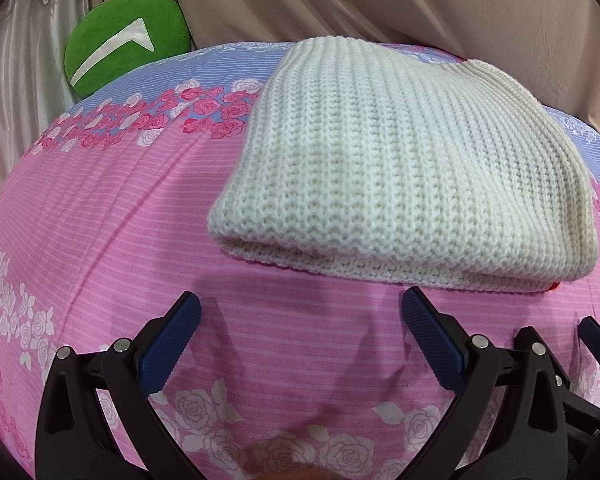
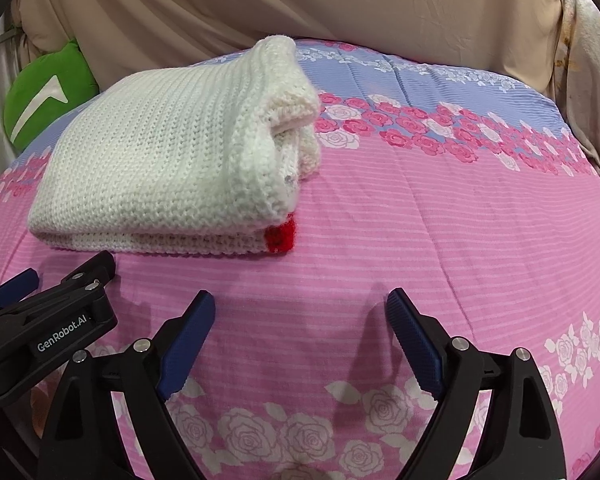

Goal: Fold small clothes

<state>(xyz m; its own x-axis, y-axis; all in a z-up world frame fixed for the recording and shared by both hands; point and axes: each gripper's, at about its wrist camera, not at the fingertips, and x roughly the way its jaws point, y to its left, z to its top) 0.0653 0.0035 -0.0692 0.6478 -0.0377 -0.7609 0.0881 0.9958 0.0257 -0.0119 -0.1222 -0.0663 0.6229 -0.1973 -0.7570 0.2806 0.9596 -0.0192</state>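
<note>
Folded white knit garment [image 2: 168, 168] lies on the floral bedspread [image 2: 440, 240], at eleven o'clock from the right gripper [image 2: 300, 320]. Left gripper [image 1: 300, 320] and right both released, empty. Risk — the loose stacked edges at its right end could slump if nudged.

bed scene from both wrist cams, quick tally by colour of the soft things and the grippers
White knitted garment, folded, red patch at one corner: 1
Green cushion: 1
Pink and blue rose-print bedcover: 1
Beige draped cloth behind: 1
Black grippers with blue pads, left gripper and right gripper, both open and empty: 2
Total: 6
</note>
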